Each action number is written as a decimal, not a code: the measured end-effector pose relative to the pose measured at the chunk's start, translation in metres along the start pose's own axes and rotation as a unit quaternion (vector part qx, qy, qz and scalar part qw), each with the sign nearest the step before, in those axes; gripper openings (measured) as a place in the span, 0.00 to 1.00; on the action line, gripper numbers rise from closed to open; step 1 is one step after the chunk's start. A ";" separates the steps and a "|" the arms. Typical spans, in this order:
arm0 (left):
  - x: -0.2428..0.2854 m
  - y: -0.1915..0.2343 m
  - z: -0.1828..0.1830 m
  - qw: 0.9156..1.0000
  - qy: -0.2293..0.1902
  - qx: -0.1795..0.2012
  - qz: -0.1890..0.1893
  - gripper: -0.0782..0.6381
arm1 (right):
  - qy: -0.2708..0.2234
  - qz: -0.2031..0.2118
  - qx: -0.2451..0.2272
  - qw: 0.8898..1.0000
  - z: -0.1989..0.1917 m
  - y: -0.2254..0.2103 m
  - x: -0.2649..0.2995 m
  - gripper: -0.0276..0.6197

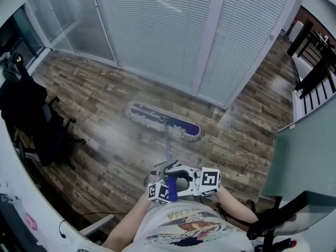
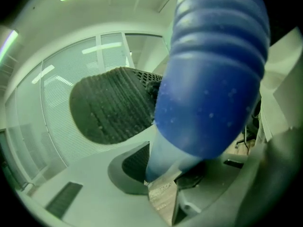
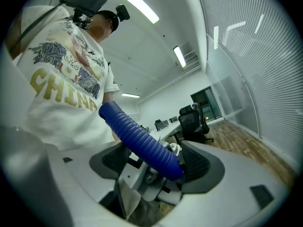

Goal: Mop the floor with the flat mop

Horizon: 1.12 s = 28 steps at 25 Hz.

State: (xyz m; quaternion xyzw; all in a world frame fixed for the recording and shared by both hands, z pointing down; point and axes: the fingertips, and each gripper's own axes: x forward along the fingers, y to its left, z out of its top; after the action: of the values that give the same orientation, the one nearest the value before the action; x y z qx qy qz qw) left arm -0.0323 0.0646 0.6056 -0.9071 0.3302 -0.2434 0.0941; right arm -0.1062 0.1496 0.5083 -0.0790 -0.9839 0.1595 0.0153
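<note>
Mop grip (image 2: 213, 70), blue and ribbed, sits clamped in left claw (image 2: 168, 171), right claw (image 3: 156, 161) open around it

Bare wood floor (image 1: 100, 96) lies open ahead of me, crossed only by the flat mop (image 1: 165, 122). Just beyond it, glass wall panels with blinds (image 1: 168, 30) close the way. A black office chair (image 1: 44, 133) crowds my left and a grey desk top (image 1: 304, 156) hems my right.
</note>
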 end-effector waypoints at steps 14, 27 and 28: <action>0.109 0.161 -0.027 0.999 -0.009 0.021 -0.022 0.23 | -0.023 -0.026 -0.018 0.999 0.051 -0.192 0.002 0.52; 0.311 0.334 0.000 1.000 0.019 0.023 -0.007 0.23 | -0.028 0.008 -0.016 0.999 0.138 -0.422 -0.098 0.52; 0.321 0.346 0.004 1.000 0.018 0.013 -0.004 0.23 | -0.032 0.011 -0.018 0.999 0.146 -0.434 -0.103 0.52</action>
State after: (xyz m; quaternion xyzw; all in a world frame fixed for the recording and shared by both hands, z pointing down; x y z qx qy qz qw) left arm -0.0086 -0.4067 0.6099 -0.9027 0.3250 -0.2639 0.0990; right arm -0.0778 -0.3193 0.5063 -0.0853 -0.9857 0.1441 -0.0193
